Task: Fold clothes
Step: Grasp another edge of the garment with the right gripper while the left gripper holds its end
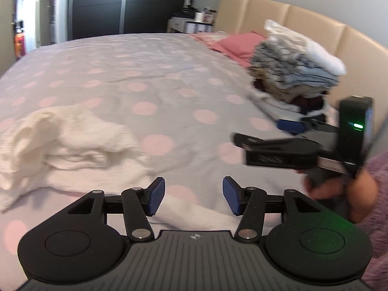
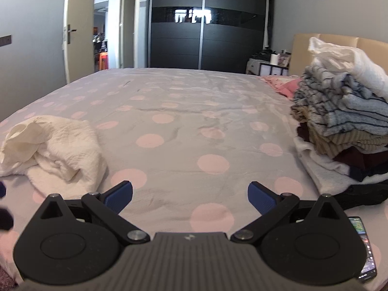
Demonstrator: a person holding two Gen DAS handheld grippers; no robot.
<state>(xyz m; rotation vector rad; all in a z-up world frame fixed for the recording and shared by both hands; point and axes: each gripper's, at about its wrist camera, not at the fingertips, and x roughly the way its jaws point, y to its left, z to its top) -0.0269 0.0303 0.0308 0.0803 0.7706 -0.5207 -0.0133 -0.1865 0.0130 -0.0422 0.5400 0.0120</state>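
Polka-dot bed point(image 2: 181, 121) underneath; my left gripper point(image 1: 194, 197) and right gripper point(image 2: 190, 197) gape wide, holding nothing. Next, I judge, I grab the crumpled white garment point(image 2: 55, 150) beside the folded stack point(image 2: 339, 126).

The right gripper point(image 2: 190, 197) hangs with its jaws spread wide above a dotted bedspread point(image 2: 184, 111). A crumpled white garment point(image 2: 55, 150) lies near left; a stack of folded clothes point(image 2: 344, 126) sits right, a phone point(image 2: 363, 247) near it.
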